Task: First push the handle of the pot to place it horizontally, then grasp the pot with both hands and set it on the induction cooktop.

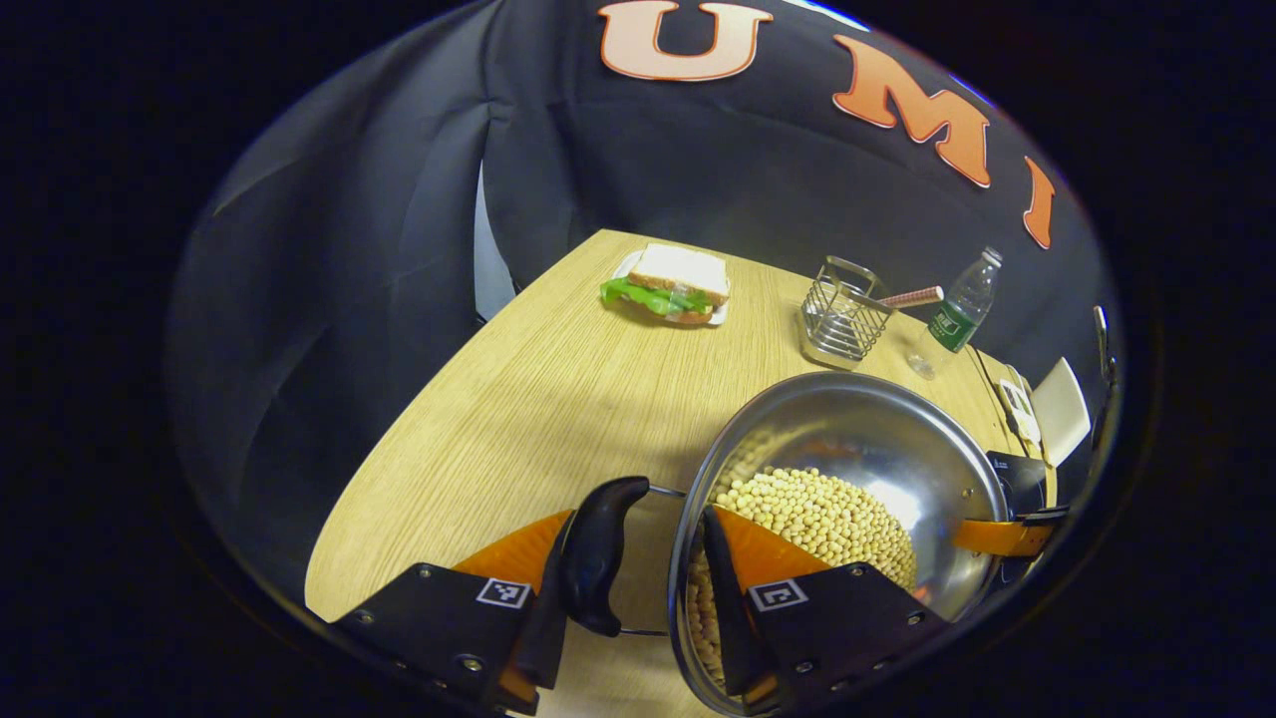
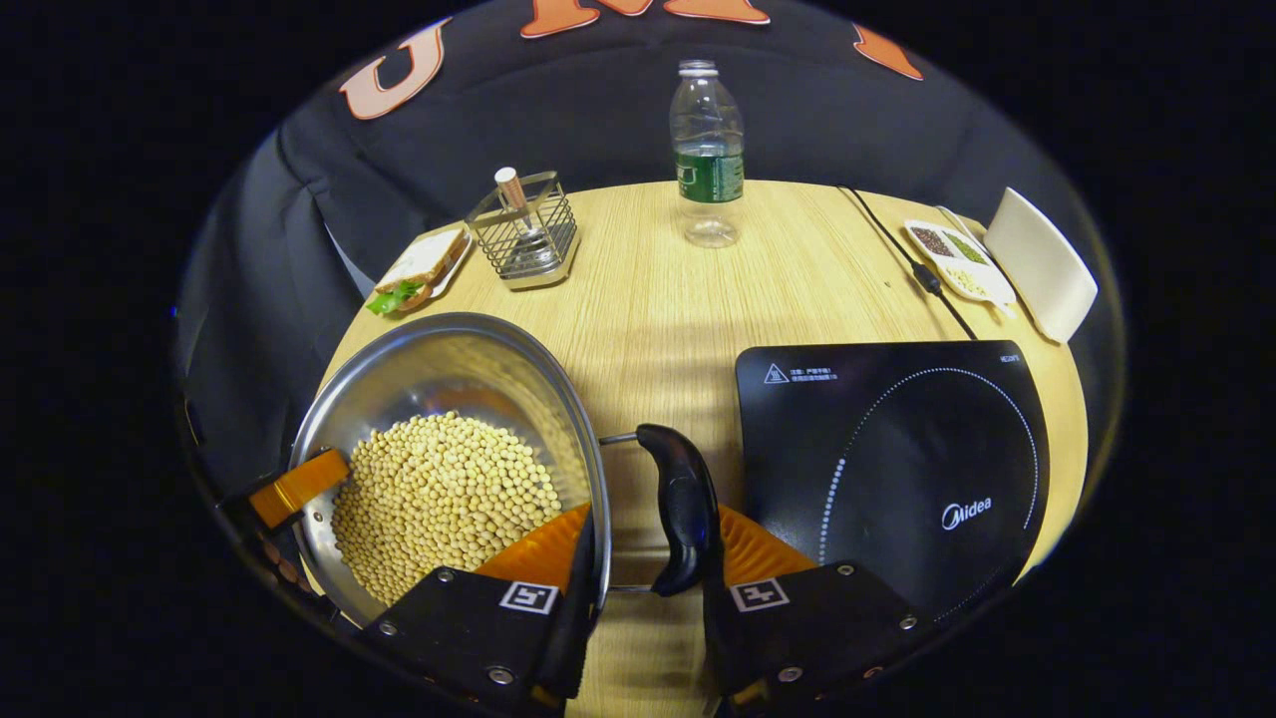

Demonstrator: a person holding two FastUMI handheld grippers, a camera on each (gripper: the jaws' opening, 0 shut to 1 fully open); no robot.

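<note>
A steel pot (image 1: pixel 867 429) (image 2: pixel 439 369) full of soybeans (image 1: pixel 817 509) (image 2: pixel 439 489) is at the near left of the wooden table (image 2: pixel 678 289), beside the black induction cooktop (image 2: pixel 897 459). My left gripper (image 1: pixel 643 529) is shut across the pot's black left handle (image 1: pixel 598 553) and rim, one finger inside the pot. My right gripper (image 2: pixel 648 543) is shut the same way on the black right handle (image 2: pixel 683 509). Each gripper also shows at the pot's far rim in the other view: the right gripper (image 1: pixel 1007 537), the left gripper (image 2: pixel 299 484).
At the back of the table are a sandwich (image 2: pixel 419 269) on a plate, a wire basket (image 2: pixel 526 234) and a water bottle (image 2: pixel 708 150). A cable (image 2: pixel 897 249), a seasoning dish (image 2: pixel 957 259) and a white holder (image 2: pixel 1042 264) lie behind the cooktop.
</note>
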